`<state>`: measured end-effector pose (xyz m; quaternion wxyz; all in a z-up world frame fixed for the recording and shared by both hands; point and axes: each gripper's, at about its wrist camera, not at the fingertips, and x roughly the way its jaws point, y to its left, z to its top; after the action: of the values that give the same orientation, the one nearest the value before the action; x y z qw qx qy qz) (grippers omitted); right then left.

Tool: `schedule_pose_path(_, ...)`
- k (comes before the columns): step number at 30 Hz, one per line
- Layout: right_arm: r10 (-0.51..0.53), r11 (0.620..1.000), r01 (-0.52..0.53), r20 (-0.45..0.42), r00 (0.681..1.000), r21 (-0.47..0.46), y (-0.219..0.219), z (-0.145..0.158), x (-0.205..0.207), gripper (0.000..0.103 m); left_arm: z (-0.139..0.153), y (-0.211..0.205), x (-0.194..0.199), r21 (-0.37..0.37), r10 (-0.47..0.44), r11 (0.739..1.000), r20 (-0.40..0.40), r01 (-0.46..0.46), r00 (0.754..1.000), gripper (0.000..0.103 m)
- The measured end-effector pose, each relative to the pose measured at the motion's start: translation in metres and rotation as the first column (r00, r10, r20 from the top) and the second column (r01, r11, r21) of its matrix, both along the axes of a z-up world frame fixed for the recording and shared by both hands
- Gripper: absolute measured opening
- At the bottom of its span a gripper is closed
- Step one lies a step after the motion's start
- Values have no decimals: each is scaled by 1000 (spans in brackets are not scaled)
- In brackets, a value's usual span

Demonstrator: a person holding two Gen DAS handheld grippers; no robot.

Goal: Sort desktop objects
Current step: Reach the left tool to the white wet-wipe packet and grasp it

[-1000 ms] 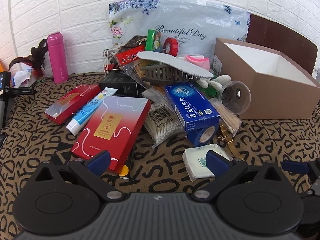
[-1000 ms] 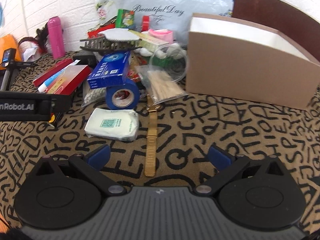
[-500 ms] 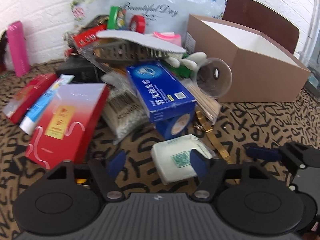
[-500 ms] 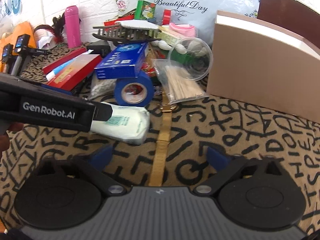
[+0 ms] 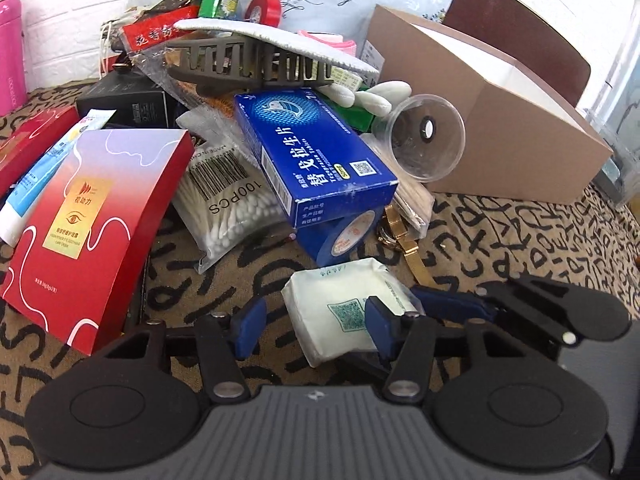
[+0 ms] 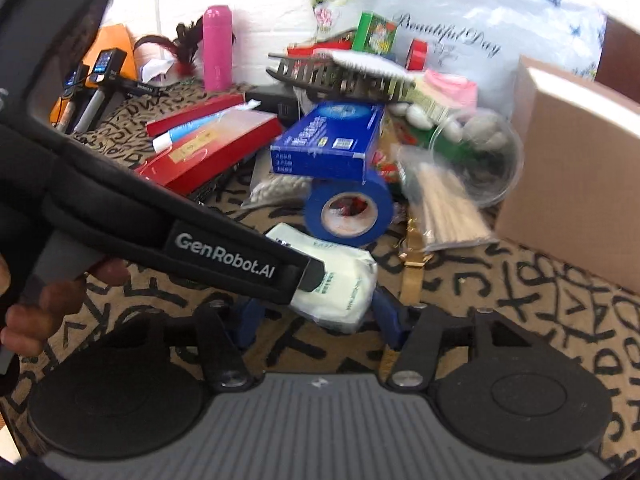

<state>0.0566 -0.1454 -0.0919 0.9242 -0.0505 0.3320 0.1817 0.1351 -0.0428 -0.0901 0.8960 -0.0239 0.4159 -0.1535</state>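
Printed "Beautiful Day" on the floral bag (image 5: 360, 4); "100PCS" on the cotton swab pack (image 5: 228, 204); "GenRobot.AI" on the left gripper's black strap (image 6: 226, 254); Chinese characters on the blue box (image 5: 312, 148).

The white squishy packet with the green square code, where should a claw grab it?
Grab the white packet across its short width, by the long soft edges, coming down from above and the near side. It lies flat on the letter-print cloth, and the blue tape roll crowds its far end.

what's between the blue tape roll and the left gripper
The white tissue pack lies there on the patterned cloth, just in front of the blue tape roll. The closing left gripper already straddles part of it, as the left wrist view shows.
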Motion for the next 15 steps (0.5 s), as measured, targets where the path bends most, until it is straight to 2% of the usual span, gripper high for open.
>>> schedule_pose_path(4, 9, 1000, -9, 0, 1000, -5, 1, -2, 4, 59, 0, 0, -3, -12, -13, 1000, -3, 13, 1000, 54)
schedule_pose_path(6, 10, 1000, -10, 0, 1000, -4, 2, -3, 5, 58, 0, 1, -6, -37, -20, 999, -10, 20, 1000, 38)
schedule_pose_path(7, 9, 1000, -9, -2, 1000, -5, 2, -2, 5, 56, 0, 1, -7, -40, -14, 999, -11, 14, 1000, 36)
schedule_pose_path(9, 3, 1000, -3, -2, 1000, -13, 3, -1, 3, 48, -1, 2, -11, -49, -12, 999, -4, 12, 1000, 27)
schedule_pose_path(11, 5, 1000, -5, -2, 1000, -19, 4, 0, -1, 43, -1, 4, -15, -89, -6, 996, -16, 5, 1000, 20)
schedule_pose_path(15, 1, 1000, -1, -5, 1000, 2, 3, 3, -16, 32, 4, 0, -30, -100, -2, 995, -13, 1, 1000, 18)
